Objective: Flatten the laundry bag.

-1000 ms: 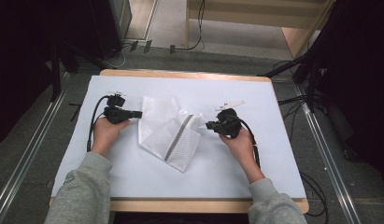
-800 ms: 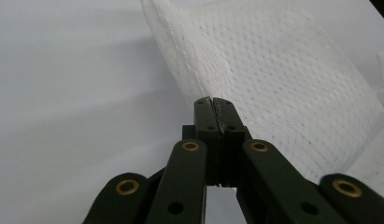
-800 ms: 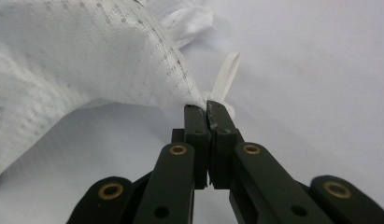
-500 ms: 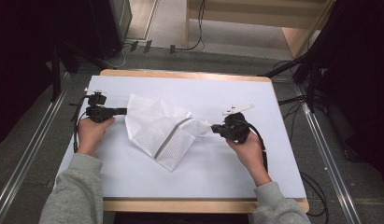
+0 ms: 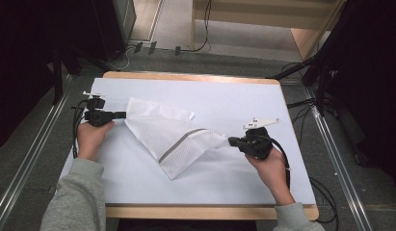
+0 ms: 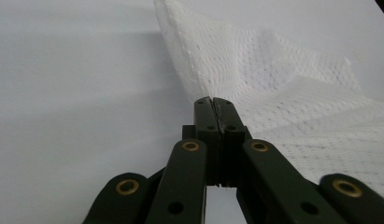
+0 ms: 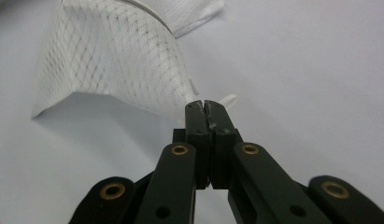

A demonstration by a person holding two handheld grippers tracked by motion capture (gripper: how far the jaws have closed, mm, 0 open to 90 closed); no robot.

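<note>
**Mesh bag held between both hand-held grippers**

I am holding the left hand-held gripper (image 5: 122,114) at the left side of the table (image 5: 234,96), its jaws pressed together on a corner of the white mesh bag (image 5: 171,137). In the left gripper view the left hand-held gripper (image 6: 213,101) is pinching the mesh bag (image 6: 273,93) right at the fabric edge, and the mesh is rising up and away from the tips.

I am holding the right hand-held gripper (image 5: 231,141) toward the right side of the table, jaws clamped on the opposite corner of the bag. In the right gripper view the right hand-held gripper (image 7: 203,103) is gripping a narrow point of the mesh bag (image 7: 124,60), with a small white tab sticking out just beside the tips.

The bag is lying spread between the two grippers near the table's middle, partly lifted at both held corners. A grey strip (image 5: 178,142) is running diagonally across it. One loose corner is pointing toward me; another flap is lying flat toward the far edge. My left hand (image 5: 92,137) and right hand (image 5: 270,168) are resting on the white table cover.
</note>
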